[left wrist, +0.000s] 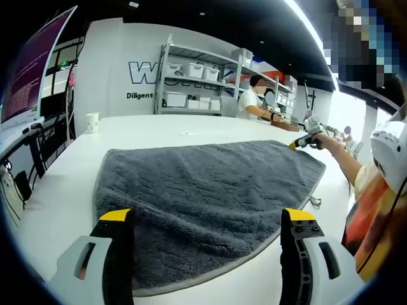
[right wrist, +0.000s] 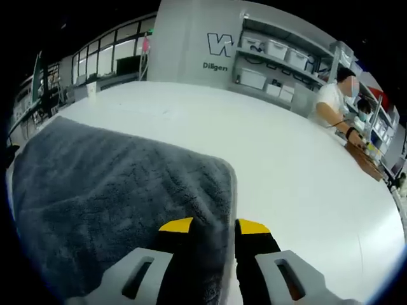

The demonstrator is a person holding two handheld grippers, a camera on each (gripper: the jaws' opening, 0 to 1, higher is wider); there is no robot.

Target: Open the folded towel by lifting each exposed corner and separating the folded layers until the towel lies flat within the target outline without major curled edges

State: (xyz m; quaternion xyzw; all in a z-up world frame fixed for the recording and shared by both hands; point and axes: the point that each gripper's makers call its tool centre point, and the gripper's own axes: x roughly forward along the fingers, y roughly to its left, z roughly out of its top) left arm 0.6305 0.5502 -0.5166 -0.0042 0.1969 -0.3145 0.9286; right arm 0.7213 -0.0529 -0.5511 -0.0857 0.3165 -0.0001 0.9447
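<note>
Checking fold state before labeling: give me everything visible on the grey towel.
The grey towel is dark plush terry with a faint chevron weave and a lighter stitched hem. It lies spread on the white table, looking mostly flat, though whether a fold layer remains underneath cannot be told. In the right gripper view the right gripper closes its yellow-tipped fingers on the towel's edge near a rounded corner. The left gripper is open, its fingers straddling the near edge without pinching it.

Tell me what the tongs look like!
The left tongs and right tongs match: black jaws with yellow tips on pale grey bodies with slots. The person's sleeve is orange, patterned.
</note>
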